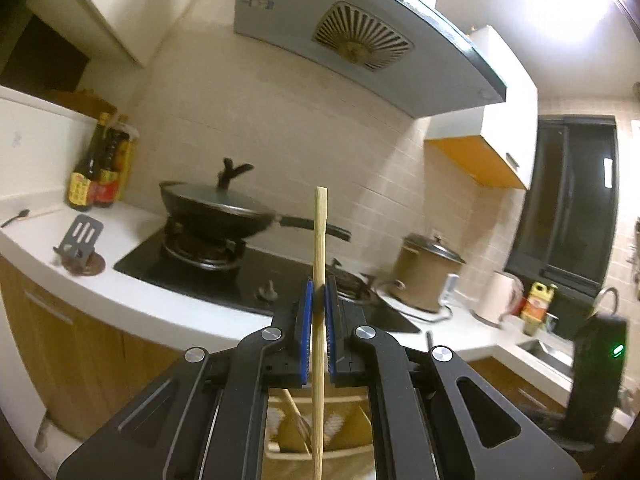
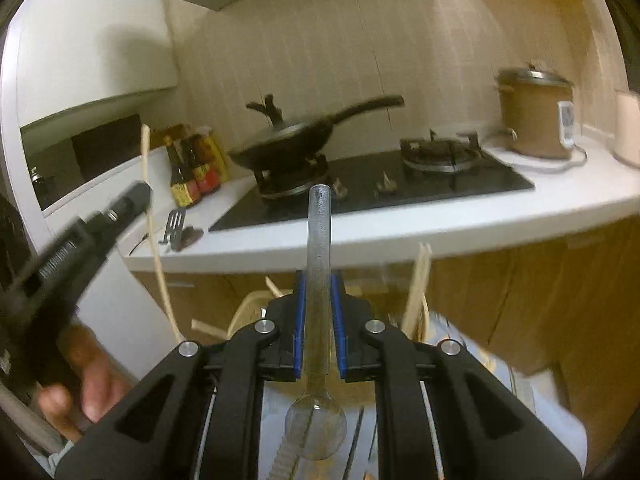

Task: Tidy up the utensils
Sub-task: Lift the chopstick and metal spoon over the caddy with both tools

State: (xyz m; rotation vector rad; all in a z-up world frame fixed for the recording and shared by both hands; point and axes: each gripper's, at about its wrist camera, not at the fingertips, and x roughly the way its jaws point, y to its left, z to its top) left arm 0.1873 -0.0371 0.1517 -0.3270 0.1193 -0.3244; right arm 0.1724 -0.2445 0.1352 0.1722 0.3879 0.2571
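Note:
My left gripper [image 1: 319, 285] is shut on a pale wooden chopstick [image 1: 320, 232] that stands upright between its blue pads, held in the air before the stove. In the right wrist view the same gripper [image 2: 138, 196] and chopstick [image 2: 146, 160] show at the left, with a hand [image 2: 92, 384] on the grip. My right gripper [image 2: 319, 280] is shut on a clear plastic spoon [image 2: 319, 232], handle up, bowl [image 2: 316, 428] hanging below the pads. A woven utensil holder [image 2: 244, 312] with more chopsticks [image 2: 418, 292] sits below both grippers.
A black lidded wok [image 1: 216, 212] sits on the gas hob [image 2: 400, 184]. Sauce bottles [image 1: 98, 168], a slotted spatula [image 1: 80, 236] and a small spoon [image 1: 16, 218] are on the white counter [image 2: 440, 228] at left. A brown cooker [image 1: 428, 276] and a sink [image 1: 544, 352] are at right.

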